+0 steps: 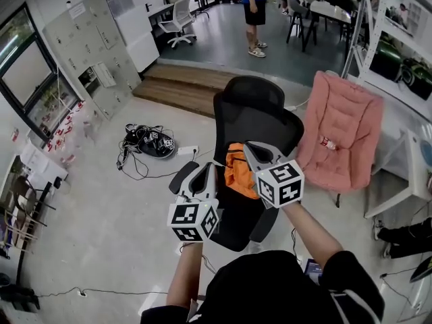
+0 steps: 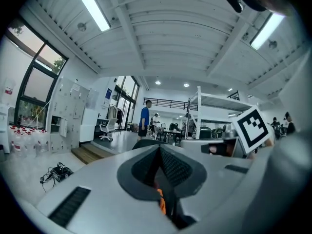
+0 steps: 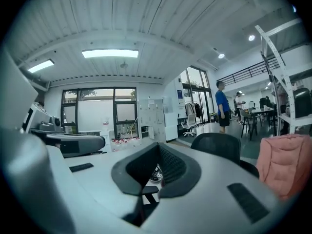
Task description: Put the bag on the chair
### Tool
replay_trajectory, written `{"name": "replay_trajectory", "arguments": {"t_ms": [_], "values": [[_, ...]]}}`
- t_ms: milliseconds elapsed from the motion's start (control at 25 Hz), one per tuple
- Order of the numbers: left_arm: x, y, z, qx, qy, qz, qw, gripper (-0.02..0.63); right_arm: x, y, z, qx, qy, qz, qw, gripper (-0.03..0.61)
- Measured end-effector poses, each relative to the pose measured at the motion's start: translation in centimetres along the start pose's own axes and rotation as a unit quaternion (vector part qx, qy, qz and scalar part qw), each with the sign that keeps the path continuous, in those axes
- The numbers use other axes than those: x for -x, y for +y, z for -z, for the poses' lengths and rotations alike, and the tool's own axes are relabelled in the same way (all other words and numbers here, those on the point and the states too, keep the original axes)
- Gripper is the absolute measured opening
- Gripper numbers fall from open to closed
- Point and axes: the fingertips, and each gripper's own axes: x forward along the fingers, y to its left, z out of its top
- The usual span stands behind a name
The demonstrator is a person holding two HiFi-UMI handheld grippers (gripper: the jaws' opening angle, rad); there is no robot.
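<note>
Orange bag (image 1: pixel 241 171) lay on the seat of the black chair (image 1: pixel 253 113), close against its backrest. My left gripper (image 2: pixel 159 149) was held over the chair's left side, fingers clenched on nothing, with the bag's orange visible beyond them. My right gripper (image 3: pixel 158 147) was held over the chair's right side, fingers likewise clenched and empty. A pink chair (image 1: pixel 344 133) stood just right of the black chair.
</note>
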Motion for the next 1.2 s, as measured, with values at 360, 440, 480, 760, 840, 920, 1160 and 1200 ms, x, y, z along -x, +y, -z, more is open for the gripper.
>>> {"name": "replay_trajectory", "arguments": {"t_ms": [360,440,480,760,840,920,1160,1200], "values": [[1.5,-0.3,-2.0,-0.016,-0.032,-0.004,0.9993,0.009,1.2,2.0,-2.1,0.015,-0.039,-0.016,0.999,0.002],[1.6,-0.4,-2.2,-0.018,-0.036,-0.003,0.9992,0.009,1.3,2.3,-2.3,0.014,-0.042,-0.02,0.999,0.002],[1.6,-0.4,-2.4,-0.018,-0.038,-0.003,0.9991,0.009,1.4,2.4,-2.5,0.012,-0.044,-0.02,0.999,0.002],[1.6,-0.6,-3.1,-0.018,-0.043,0.001,0.9989,0.009,1.8,2.4,-3.0,0.006,-0.05,-0.015,0.999,0.002],[1.4,-0.6,-3.0,-0.017,-0.042,0.002,0.999,0.009,1.8,2.2,-2.8,0.007,-0.049,-0.014,0.999,0.002],[1.3,-0.6,-2.8,-0.014,-0.04,0.003,0.9991,0.009,1.7,2.1,-2.6,0.004,-0.048,-0.014,0.999,0.002],[1.1,-0.4,-2.2,-0.003,-0.036,-0.001,0.9993,0.009,1.8,1.7,-2.3,-0.009,-0.045,-0.016,0.999,0.002],[0.9,-0.4,-2.1,0.0,-0.036,-0.001,0.9994,0.009,1.7,1.6,-2.3,-0.009,-0.045,-0.016,0.999,0.002]]}}
